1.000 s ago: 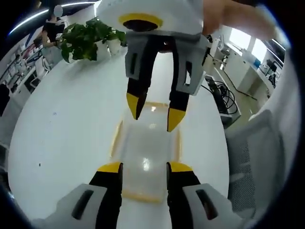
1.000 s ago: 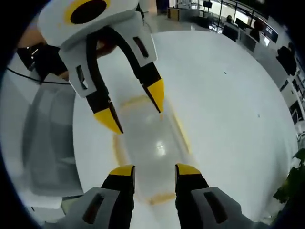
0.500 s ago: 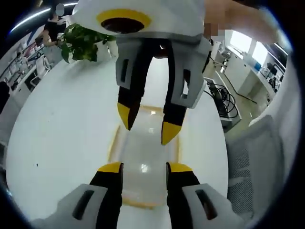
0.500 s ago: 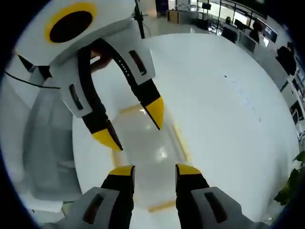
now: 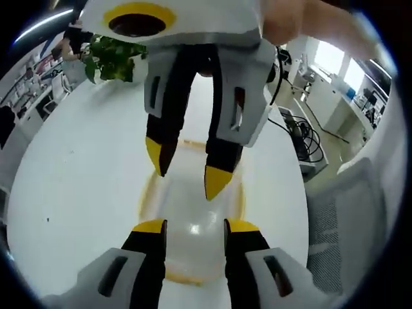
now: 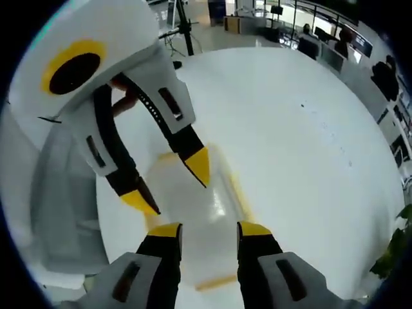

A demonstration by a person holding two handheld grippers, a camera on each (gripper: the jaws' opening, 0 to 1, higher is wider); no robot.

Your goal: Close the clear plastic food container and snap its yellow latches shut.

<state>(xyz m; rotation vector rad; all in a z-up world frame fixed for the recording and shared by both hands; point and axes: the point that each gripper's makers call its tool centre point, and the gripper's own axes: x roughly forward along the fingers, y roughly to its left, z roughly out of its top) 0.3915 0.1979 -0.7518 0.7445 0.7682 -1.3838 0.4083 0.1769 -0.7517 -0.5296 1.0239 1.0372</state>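
A potted plant (image 5: 112, 58) stands on the white table (image 5: 71, 174) beside a grey chair (image 5: 351, 212).

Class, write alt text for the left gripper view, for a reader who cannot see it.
Two open grippers, the left gripper from below and the right gripper from above, face each other over a clear food container with yellow latches on a white table. A potted plant stands behind.

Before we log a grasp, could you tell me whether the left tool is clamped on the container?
No, the left tool stands open above the clear container, its jaws apart with the lid visible between them.
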